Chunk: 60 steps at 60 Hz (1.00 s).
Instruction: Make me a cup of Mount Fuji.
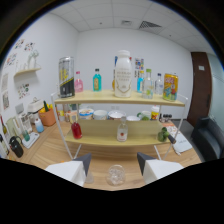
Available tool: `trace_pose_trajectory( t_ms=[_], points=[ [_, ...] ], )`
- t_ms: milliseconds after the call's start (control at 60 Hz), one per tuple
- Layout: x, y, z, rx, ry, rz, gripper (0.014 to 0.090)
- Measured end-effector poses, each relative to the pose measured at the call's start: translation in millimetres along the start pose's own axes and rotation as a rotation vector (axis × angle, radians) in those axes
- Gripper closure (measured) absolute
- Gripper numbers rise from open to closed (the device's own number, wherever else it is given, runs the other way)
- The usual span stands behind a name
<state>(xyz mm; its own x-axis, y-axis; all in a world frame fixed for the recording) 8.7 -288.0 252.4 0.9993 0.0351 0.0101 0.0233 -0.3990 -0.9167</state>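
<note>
- Since the drink has to be built in something, the clear glass (115, 175) is the thing that matters here, and it stands upright on the wooden table (50, 147) directly between the two fingers of the gripper (114, 162), with a gap on either side
- The fingers are spread apart and press on nothing; the glass rests on its own base
- Its long axis is vertical, so a straight squeeze inward looks like the natural grasp
- Beyond the fingers rises a two-tier shelf (120, 98): on the top tier a large white bottle (123, 74) stands in the middle, a dark can (66, 76) at one end and a yellow can (170, 87) at the other, with smaller bottles between
- The lower tier carries bowls, a small red bottle (76, 130) and a small clear bottle (121, 133)
- White walls and a dark door (201, 85) close the room
</note>
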Motion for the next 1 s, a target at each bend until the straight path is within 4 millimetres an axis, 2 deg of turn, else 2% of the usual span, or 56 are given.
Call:
trace_pose_trajectory(
  t_ms=[183, 300, 433, 533, 617, 683, 733, 750, 917, 1000],
  points=[
    [20, -113, 10, 0.130, 0.010, 0.017, 0.0189],
    [23, -166, 31, 0.210, 0.003, 0.039, 0.0189],
    [27, -204, 63, 0.251, 0.009, 0.039, 0.0193],
    [30, -217, 90, 0.254, 0.009, 0.054, 0.0229],
    [32, -217, 112, 0.236, 0.013, 0.056, 0.0316],
    [34, -211, 125, 0.208, 0.017, 0.061, 0.0413],
    [33, -211, 127, 0.207, 0.002, 0.069, 0.0524],
    [32, -212, 127, 0.212, -0.004, 0.072, 0.0535],
    [33, -211, 124, 0.217, -0.003, 0.072, 0.0554],
    [32, -214, 116, 0.227, -0.009, 0.067, 0.0561]
  ],
)
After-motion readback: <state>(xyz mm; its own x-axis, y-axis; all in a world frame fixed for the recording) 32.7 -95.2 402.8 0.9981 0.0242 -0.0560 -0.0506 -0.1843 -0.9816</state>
